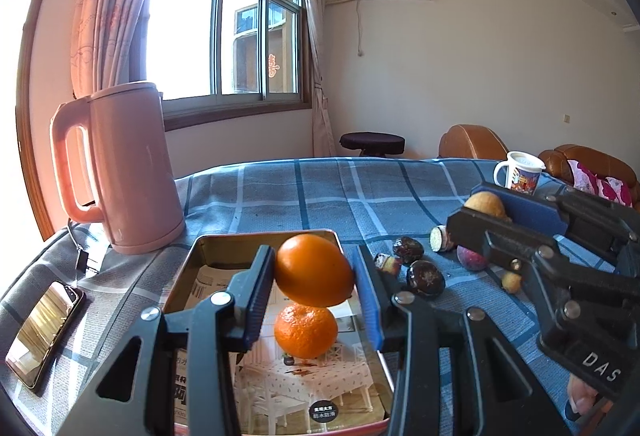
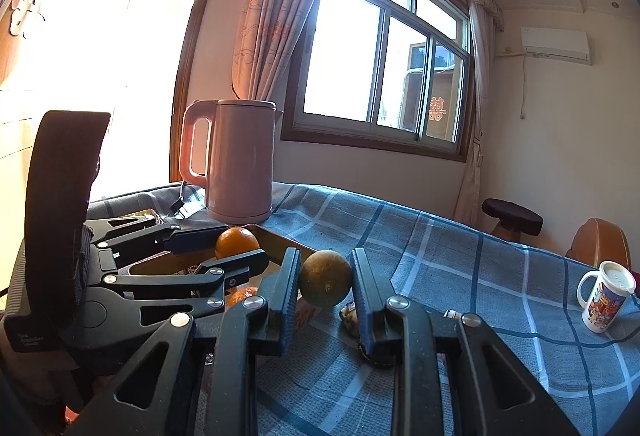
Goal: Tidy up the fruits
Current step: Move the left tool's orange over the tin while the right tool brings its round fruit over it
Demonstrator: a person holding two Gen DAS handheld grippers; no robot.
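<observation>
Left gripper (image 1: 314, 278): black hinged linkage, blue ribbed pads; jaws closed on a smooth, glossy orange (image 1: 314, 270), pads pressing both its sides. Fruit held in the air above the tin tray.
Tin tray (image 1: 188, 256): shallow rectangular metal, rounded corners, reddish outer rim, dull gold inner wall; floor lined with a glossy printed sheet showing furniture. It sits near, left of centre on the table.
Mandarin (image 1: 306, 332): smaller, pebbled orange skin, slightly flattened; lies on the printed sheet inside the tray, directly below the held orange.
Right gripper (image 2: 325, 282): same build; jaws clamped on a round yellow-brown fruit (image 2: 326, 278), matte, speckled, with a small stem nub facing the camera. Held above the cloth, just right of the tray's far corner.
Loose fruit: on the cloth right of the tray, a dark wrinkled round one (image 1: 425, 278), a dark purple smooth one (image 1: 472, 258), a cut piece with a pale face (image 1: 439, 238), a small yellow one (image 1: 512, 281).
Tablecloth (image 1: 320, 192): woven, blue-grey plaid with pale and dark stripes.
Kettle (image 1: 128, 164): pink, smooth matte plastic, tall cylinder with loop handle; far left.
Phone (image 1: 44, 332): flat, glossy screen; near left edge.
Mug (image 1: 520, 172): white, lidded, printed picture; far right.
</observation>
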